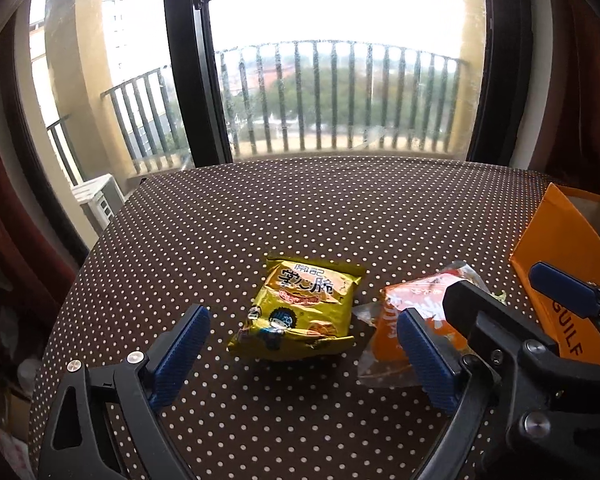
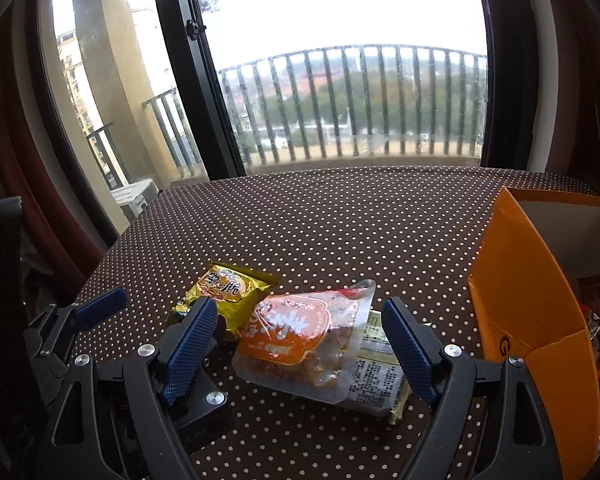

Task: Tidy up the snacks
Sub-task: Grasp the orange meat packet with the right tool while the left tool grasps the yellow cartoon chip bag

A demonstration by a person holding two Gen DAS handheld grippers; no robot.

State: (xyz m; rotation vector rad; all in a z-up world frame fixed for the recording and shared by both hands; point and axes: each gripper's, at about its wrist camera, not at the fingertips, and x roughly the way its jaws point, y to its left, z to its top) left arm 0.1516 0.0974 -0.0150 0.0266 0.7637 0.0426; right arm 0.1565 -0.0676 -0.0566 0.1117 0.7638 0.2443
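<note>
Presently, left wrist view: left claw (image 1: 303, 356) with jaws apart and empty; yellow snack packet (image 1: 298, 312) lies on the dotted surface (image 1: 300, 208) directly ahead between its fingers, long axis running away from it.

Right wrist view: right claw (image 2: 300, 354) likewise wide and empty, straddling the orange pouch (image 2: 300, 340); orange box (image 2: 528, 312) to its right.
</note>
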